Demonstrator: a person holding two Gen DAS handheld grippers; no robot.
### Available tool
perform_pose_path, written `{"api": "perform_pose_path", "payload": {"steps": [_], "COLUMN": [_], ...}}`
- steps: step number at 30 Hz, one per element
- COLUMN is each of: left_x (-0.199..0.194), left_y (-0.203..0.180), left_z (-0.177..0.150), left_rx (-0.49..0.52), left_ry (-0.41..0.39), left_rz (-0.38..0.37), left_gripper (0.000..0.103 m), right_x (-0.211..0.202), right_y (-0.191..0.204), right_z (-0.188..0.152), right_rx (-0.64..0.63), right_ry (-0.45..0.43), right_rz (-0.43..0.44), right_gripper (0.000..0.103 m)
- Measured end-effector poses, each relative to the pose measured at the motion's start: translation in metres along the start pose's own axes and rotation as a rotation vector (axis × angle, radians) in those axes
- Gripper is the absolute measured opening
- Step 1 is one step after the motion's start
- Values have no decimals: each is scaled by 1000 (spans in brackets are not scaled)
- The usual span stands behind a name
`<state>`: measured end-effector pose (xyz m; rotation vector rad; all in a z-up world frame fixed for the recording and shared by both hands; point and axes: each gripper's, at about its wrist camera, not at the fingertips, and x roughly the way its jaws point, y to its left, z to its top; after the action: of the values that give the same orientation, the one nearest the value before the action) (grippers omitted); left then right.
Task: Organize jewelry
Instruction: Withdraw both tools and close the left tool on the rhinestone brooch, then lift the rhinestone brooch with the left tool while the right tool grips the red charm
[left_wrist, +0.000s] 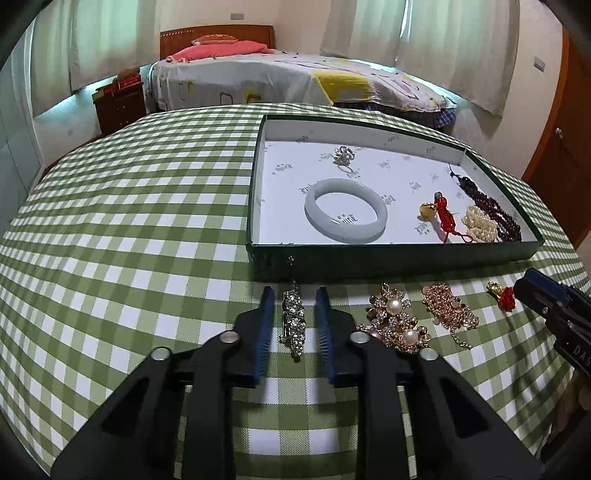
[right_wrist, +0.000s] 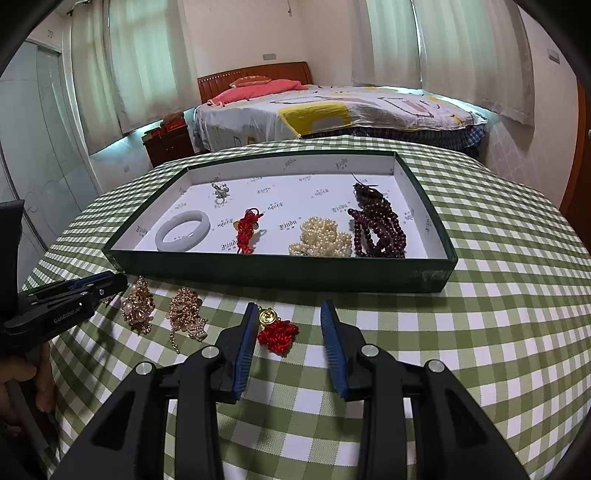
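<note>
A green-walled tray (left_wrist: 369, 258) (right_wrist: 280, 271) lies on the checked table. It holds a pale jade bangle (left_wrist: 345, 215) (right_wrist: 183, 230), a silver ring (left_wrist: 343, 155), a red knot charm (right_wrist: 246, 230), pearl beads (right_wrist: 321, 238) and dark red beads (right_wrist: 376, 230). My left gripper (left_wrist: 294, 295) is open, its fingers on either side of a silver rhinestone brooch (left_wrist: 293, 321) lying on the cloth. My right gripper (right_wrist: 290, 308) is open around a red knot charm with a gold coin (right_wrist: 277, 330), which lies close to its left finger.
Two gold pearl brooches (left_wrist: 395, 319) and a gold chain piece (left_wrist: 447, 310) lie on the cloth in front of the tray. A bed (left_wrist: 295, 77) stands behind the table, with a wooden nightstand (left_wrist: 118, 103) at its left.
</note>
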<state>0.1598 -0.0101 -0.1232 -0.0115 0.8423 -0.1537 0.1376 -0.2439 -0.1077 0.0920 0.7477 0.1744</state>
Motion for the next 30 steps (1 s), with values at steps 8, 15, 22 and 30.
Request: {"api": "perform_pose_path", "payload": {"steps": [8, 15, 22, 30], "left_x": [-5, -12, -13, -15], "left_y": [2, 9, 14, 12], "left_z": [-2, -4, -6, -7], "left_rx": [3, -9, -22, -19], "left_ry": [-16, -23, -17, -23], "left_rz": [-9, -3, -2, -9], "left_gripper": [11, 11, 11, 11], "right_x": [5, 11, 15, 6], "right_y": [3, 8, 13, 18], "right_z": [-2, 0, -4, -13], "right_rx": [-11, -25, -67, -104], "right_ry": [26, 55, 89, 83], "right_rz": [8, 16, 3, 11], "right_gripper": [35, 35, 35, 15]}}
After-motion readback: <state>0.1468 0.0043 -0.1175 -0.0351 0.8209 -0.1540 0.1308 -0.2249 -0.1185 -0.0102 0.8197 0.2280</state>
